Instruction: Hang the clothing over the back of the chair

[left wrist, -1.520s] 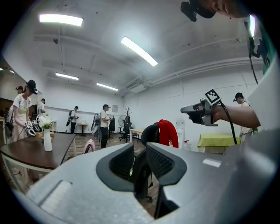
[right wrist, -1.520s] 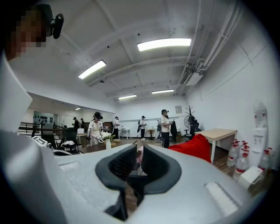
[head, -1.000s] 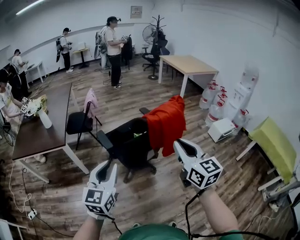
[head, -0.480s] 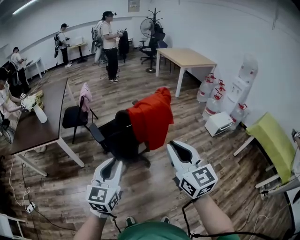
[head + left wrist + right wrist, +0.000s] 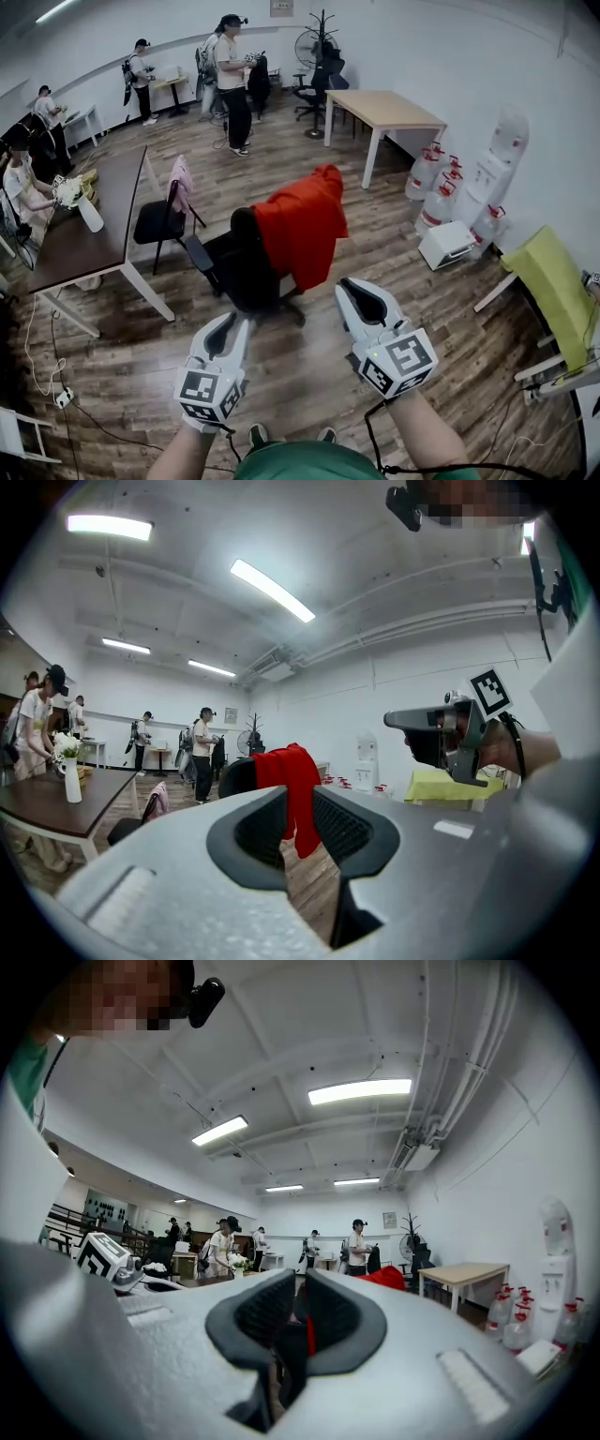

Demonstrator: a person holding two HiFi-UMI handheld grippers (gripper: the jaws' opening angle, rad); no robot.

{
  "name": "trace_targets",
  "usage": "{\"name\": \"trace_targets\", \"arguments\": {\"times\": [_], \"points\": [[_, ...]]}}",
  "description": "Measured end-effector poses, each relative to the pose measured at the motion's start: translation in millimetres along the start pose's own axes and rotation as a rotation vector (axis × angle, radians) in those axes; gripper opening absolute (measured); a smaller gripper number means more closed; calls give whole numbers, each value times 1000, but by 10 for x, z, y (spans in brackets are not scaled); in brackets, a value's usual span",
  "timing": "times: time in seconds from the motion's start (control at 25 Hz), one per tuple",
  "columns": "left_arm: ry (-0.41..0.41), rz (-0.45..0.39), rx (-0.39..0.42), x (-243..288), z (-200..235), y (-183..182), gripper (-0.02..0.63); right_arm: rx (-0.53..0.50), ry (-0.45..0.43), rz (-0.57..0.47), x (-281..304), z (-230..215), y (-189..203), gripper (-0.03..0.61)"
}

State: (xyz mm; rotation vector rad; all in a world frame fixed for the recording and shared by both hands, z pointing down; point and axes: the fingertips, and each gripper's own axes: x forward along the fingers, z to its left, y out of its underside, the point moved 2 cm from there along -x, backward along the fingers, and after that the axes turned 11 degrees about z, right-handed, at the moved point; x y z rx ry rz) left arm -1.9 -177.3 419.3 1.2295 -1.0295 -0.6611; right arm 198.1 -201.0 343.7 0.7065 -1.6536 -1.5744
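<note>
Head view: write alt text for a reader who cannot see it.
A red garment hangs draped over the back of a black office chair on a wooden floor. In the foreground the left gripper and right gripper point toward it, clear of it and holding nothing.

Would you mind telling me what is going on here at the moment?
A person holds a left gripper and a right gripper, both empty, a little way short of a black office chair. The red garment is already draped over the chair's back. Other people stand farther off in the room.
</note>
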Motion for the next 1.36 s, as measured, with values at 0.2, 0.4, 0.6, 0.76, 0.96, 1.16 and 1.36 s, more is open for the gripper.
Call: {"name": "trace_targets", "arguments": {"times": [0.2, 0.4, 0.6, 0.76, 0.96, 1.16, 1.36], "points": [[-23, -1, 5, -57, -60, 6, 91, 4, -21, -11, -43, -7, 14, 37], [-35, -2, 9, -97, -68, 4, 91, 5, -32, -23, -58, 13, 2, 37], [-36, 2, 10, -110, -29, 0, 91, 4, -31, -28, -38, 38, -33, 36], [-34, 9, 13, -81, -35, 18, 90, 11, -30, -28, -32, 16, -11, 36], [-28, 16, 18, -45, 5, 35, 89, 22, -28, -27, 13, 14, 18, 35], [-32, 20, 16, -22, -10, 9, 89, 26, -30, -22, 11, -29, 16, 36], [-36, 19, 18, 30, -61, 14, 89, 30, -36, -27, -8, -94, 40, 35]]}}
